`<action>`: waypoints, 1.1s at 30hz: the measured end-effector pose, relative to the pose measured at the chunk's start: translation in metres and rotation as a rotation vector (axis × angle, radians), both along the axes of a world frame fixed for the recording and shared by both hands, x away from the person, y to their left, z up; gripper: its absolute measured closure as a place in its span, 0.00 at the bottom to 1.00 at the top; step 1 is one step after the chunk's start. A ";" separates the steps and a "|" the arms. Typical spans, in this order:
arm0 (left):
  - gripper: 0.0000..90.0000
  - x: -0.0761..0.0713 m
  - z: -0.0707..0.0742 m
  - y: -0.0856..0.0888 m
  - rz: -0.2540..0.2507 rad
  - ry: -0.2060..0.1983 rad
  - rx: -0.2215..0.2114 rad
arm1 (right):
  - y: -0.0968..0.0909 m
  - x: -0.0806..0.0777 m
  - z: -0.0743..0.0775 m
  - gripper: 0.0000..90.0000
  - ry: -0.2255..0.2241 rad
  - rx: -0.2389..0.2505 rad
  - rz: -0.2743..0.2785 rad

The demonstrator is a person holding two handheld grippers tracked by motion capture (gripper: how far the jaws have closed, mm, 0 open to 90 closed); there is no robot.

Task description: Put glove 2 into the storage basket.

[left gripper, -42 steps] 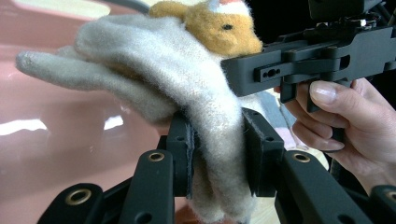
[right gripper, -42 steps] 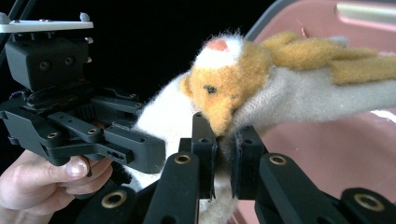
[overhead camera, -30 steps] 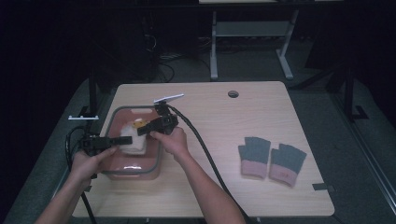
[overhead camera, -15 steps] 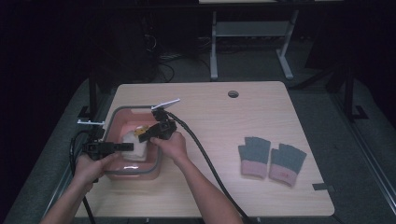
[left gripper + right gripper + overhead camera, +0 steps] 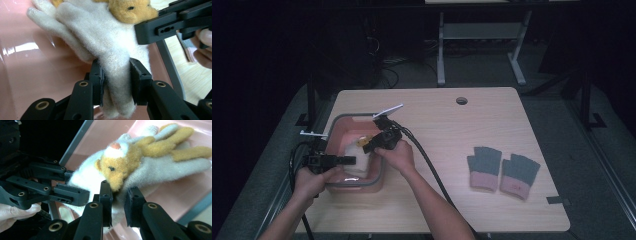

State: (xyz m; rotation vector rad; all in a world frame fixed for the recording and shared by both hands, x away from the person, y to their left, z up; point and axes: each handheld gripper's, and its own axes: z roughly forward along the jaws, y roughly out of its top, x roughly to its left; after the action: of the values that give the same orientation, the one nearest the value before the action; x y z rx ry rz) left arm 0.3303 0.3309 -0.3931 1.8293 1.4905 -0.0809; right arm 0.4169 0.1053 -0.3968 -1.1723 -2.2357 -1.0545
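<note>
A pink tub with a grey rim (image 5: 354, 118) stands at the table's left. In it lies a fuzzy white glove (image 5: 356, 163) with an orange animal face (image 5: 117, 171) and orange fingers; whether it is one glove or a stacked pair I cannot tell. My left gripper (image 5: 348, 160) reaches in from the tub's left, and its jaws are shut on the white cuff end (image 5: 116, 75). My right gripper (image 5: 368, 146) comes in from the right, shut on the glove just under the animal face (image 5: 118, 192). The two grippers sit close together, and each shows in the other's view.
A pair of grey fingerless gloves with pink cuffs (image 5: 503, 171) lies flat on the table's right half. A cable hole (image 5: 461, 100) sits near the far edge. Black cables trail from both grippers toward the person, and dark floor surrounds the table.
Both grippers have sunk slightly lower into the tub and toward the person, carrying the orange part of the glove with them. The grey gloves have not moved.
</note>
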 end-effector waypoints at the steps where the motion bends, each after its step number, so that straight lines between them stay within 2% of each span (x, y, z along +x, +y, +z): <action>1: 0.75 0.000 0.000 -0.001 -0.001 0.002 0.006 | -0.001 0.000 0.001 0.85 -0.003 -0.012 0.007; 7: 0.75 0.000 -0.001 -0.002 -0.007 0.009 0.030 | -0.007 0.000 0.006 0.82 -0.021 -0.046 -0.001; 10: 0.75 -0.001 -0.001 -0.003 0.009 0.012 0.006 | -0.009 0.000 0.008 0.81 -0.022 -0.053 0.004; 14: 0.75 -0.001 0.000 -0.004 0.008 0.011 0.022 | -0.013 0.001 0.011 0.80 -0.018 -0.054 -0.003; 16: 0.75 -0.001 -0.001 -0.004 0.004 0.019 0.037 | -0.015 0.002 0.013 0.80 -0.035 -0.062 -0.011; 18: 0.74 -0.001 -0.003 -0.003 -0.004 0.032 0.054 | -0.020 0.003 0.015 0.80 -0.038 -0.029 -0.032; 19: 0.74 -0.001 -0.003 -0.004 0.004 0.033 0.047 | -0.021 0.003 0.016 0.80 -0.036 -0.030 -0.032; 22: 0.70 -0.001 -0.002 -0.003 -0.001 0.039 0.061 | -0.025 0.003 0.018 0.80 -0.042 -0.027 -0.034; 24: 0.66 0.000 -0.001 -0.003 -0.018 0.050 0.071 | -0.027 0.002 0.019 0.80 -0.052 -0.018 -0.034; 29: 0.62 0.000 0.011 0.002 0.003 0.026 0.094 | -0.034 -0.002 0.024 0.80 -0.064 0.002 -0.029; 31: 0.62 0.000 0.016 0.001 0.013 0.010 0.105 | -0.037 -0.004 0.026 0.80 -0.067 0.014 -0.037; 33: 0.69 0.001 0.017 -0.001 -0.007 0.007 0.123 | -0.040 -0.006 0.027 0.80 -0.072 0.024 -0.037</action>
State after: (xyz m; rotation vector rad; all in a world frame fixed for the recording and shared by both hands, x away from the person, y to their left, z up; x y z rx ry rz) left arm 0.3316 0.3301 -0.3759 1.9333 1.5235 0.0005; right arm 0.4112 0.0650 -0.3703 -1.1881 -2.2571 -1.1521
